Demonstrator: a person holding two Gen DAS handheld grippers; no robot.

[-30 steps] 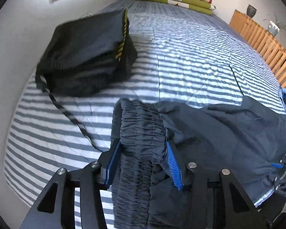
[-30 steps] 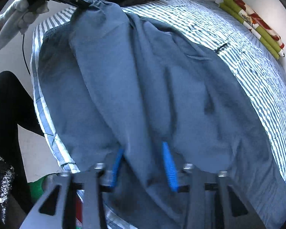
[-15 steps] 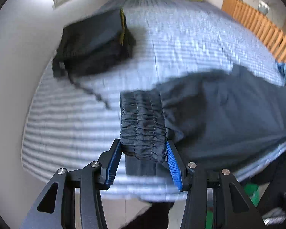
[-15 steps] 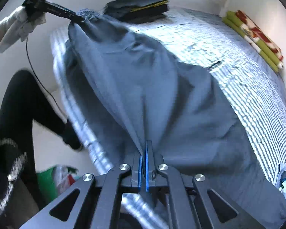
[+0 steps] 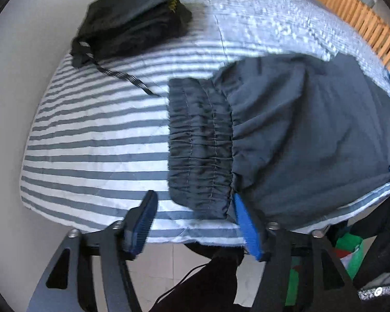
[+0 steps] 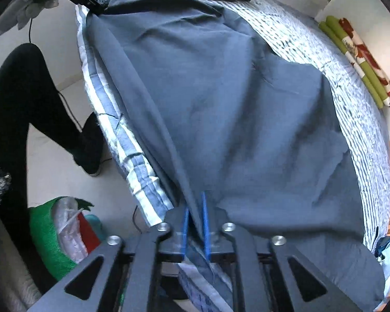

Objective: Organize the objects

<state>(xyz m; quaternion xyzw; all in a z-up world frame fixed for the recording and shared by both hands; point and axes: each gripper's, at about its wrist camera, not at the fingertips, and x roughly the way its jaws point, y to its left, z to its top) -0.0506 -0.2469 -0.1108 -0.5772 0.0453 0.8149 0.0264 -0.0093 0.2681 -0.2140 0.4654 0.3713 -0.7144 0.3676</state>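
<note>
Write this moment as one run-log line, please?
left claw: open, just widened off waistband | right claw: jaws just parted, fold between them | grey trousers: spread on striped bed

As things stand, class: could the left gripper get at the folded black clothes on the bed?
Probably yes. The left gripper stands open, off the grey trousers; only bare striped sheet lies between it and the folded black clothes.

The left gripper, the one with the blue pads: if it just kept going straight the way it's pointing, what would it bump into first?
Most likely the gathered waistband of the grey trousers, which lies on the striped bed straight ahead of the left gripper. Its jaws have just been opening and the waistband's edge sits between them, though depth is hard to judge here.
</note>
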